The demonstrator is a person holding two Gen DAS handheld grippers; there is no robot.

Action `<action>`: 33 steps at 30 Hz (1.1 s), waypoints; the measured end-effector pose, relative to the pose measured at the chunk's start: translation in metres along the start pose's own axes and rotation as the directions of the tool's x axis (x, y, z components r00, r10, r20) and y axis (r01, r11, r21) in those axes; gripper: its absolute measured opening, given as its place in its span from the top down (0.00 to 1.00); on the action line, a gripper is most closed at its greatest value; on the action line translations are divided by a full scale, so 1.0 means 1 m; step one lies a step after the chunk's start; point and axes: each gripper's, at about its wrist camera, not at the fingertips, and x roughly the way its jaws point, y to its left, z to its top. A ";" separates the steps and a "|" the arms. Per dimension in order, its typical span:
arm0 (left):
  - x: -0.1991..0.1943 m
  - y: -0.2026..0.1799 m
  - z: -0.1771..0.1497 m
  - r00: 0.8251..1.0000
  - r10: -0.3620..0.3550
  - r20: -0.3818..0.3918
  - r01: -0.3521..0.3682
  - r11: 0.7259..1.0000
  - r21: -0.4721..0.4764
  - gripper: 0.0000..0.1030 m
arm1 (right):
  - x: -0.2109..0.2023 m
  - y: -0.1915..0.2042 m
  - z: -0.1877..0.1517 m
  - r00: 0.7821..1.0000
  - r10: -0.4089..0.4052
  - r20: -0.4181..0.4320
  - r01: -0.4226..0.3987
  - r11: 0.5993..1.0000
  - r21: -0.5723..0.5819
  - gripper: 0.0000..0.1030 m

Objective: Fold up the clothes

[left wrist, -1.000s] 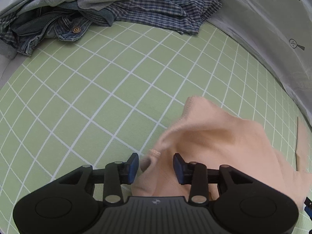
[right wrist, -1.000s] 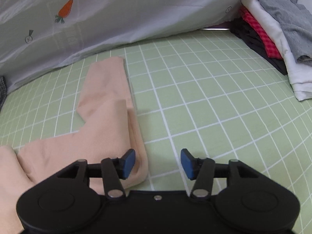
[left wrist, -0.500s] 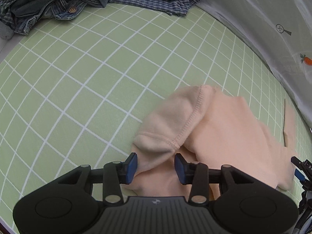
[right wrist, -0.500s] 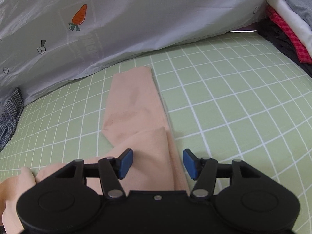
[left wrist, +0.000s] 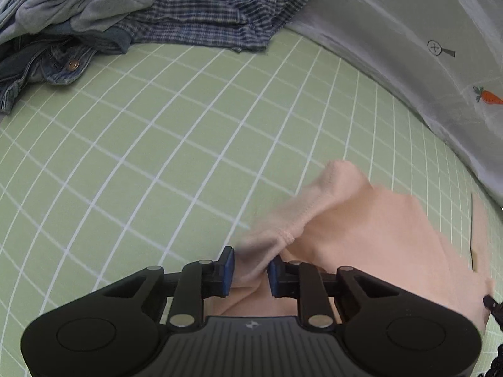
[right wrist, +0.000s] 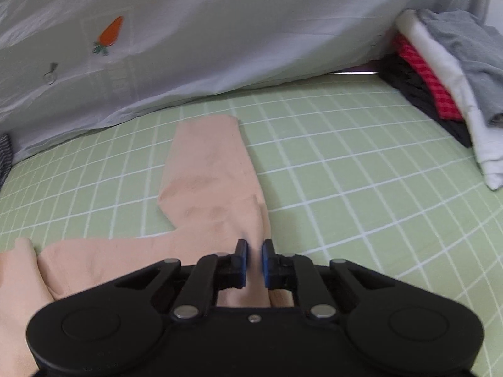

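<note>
I've got the peach garment (left wrist: 371, 229) right under both tools, lying on the green grid sheet (left wrist: 157, 157). It looks like thin, soft, light cloth w/ one long leg or sleeve part stretching out ahead of my R tool. It'll sag and slide, won't break, so I think the thick sewn hem is the best spot to grab, bc it won't slip out. My left gripper (left wrist: 250, 267) is closing, and the bunched hem sits between its blue pads (left wrist: 228, 267), which look to be just touching the cloth. My right gripper (right wrist: 254, 262) is closing too, almost fully closed, pinching a thin edge of the same garment. A sec ago both tools were held much wider, and the R one had cloth only by its L pad. The hem on the L side has bunched up more since then. Other clothes: jeans (left wrist: 41, 66) and a checked shirt (left wrist: 213, 22) far ahead of the L tool, a folded stack (right wrist: 440, 72) off to the R tool's right.
</note>
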 end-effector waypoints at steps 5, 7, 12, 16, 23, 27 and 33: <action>-0.022 -0.027 0.013 0.995 -0.026 0.096 0.019 0.997 0.073 0.34 | -0.015 -0.030 0.002 0.999 -0.036 -0.009 0.037 0.995 0.094 0.50; -0.032 -0.031 0.005 0.993 -0.033 0.117 0.022 0.995 0.093 0.21 | -0.031 -0.033 -0.004 0.998 -0.044 0.035 0.040 0.993 0.110 0.15; -0.043 -0.032 -0.031 0.996 0.003 0.085 -0.011 0.996 0.087 0.11 | -0.064 -0.024 -0.028 0.998 -0.001 0.060 -0.005 0.995 0.099 0.00; -0.047 -0.036 -0.074 0.999 -0.039 0.014 0.038 0.997 0.073 0.11 | -0.085 -0.008 -0.055 0.998 0.054 0.016 -0.054 0.996 0.064 0.00; -0.045 -0.047 -0.120 0.997 -0.052 -0.054 0.057 0.992 0.115 0.11 | -0.108 0.009 -0.094 0.990 0.110 -0.083 -0.110 0.994 0.011 0.00; -0.047 -0.055 -0.126 0.998 -0.039 -0.040 0.044 0.987 0.153 0.25 | -0.114 0.017 -0.107 0.980 0.144 -0.140 -0.143 0.990 0.015 0.00; -0.044 -0.066 -0.129 0.999 -0.020 -0.039 0.028 0.975 0.219 0.50 | -0.121 0.026 -0.130 0.963 0.188 -0.194 -0.187 0.982 0.026 0.18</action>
